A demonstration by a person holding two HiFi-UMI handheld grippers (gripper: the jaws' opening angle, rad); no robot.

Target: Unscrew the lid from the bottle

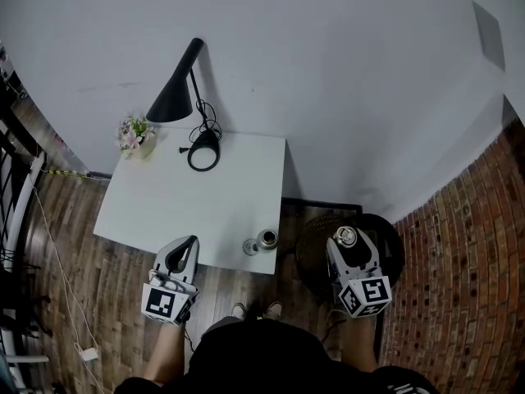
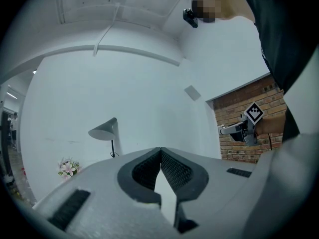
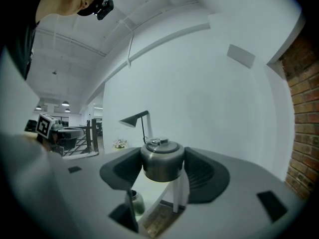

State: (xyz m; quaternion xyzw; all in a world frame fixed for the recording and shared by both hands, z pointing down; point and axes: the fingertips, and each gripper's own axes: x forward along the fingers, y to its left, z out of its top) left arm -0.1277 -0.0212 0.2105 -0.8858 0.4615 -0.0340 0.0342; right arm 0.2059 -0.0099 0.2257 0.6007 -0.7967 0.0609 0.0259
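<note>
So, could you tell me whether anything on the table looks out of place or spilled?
Nothing is spilled. Only the bottle stands out: it sits close to the table's front edge, while the right gripper holds its lid aside.

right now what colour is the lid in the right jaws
Silver-grey metal lid, best in the right gripper view.

You're in a furnished corner of a larger office or studio hall, dressed like a home nook. A small white square table (image 1: 205,208) meets a plain white wall (image 1: 328,72), with a red brick wall (image 1: 467,245) on your right and a dark wood-plank floor (image 1: 70,253) below. A black cone-shaded desk lamp (image 1: 175,97) stands at the table's far edge, a small pot of pink flowers (image 1: 135,135) on its far left corner. Leftward, ceiling lights (image 3: 65,103) cross an open hall.
</note>
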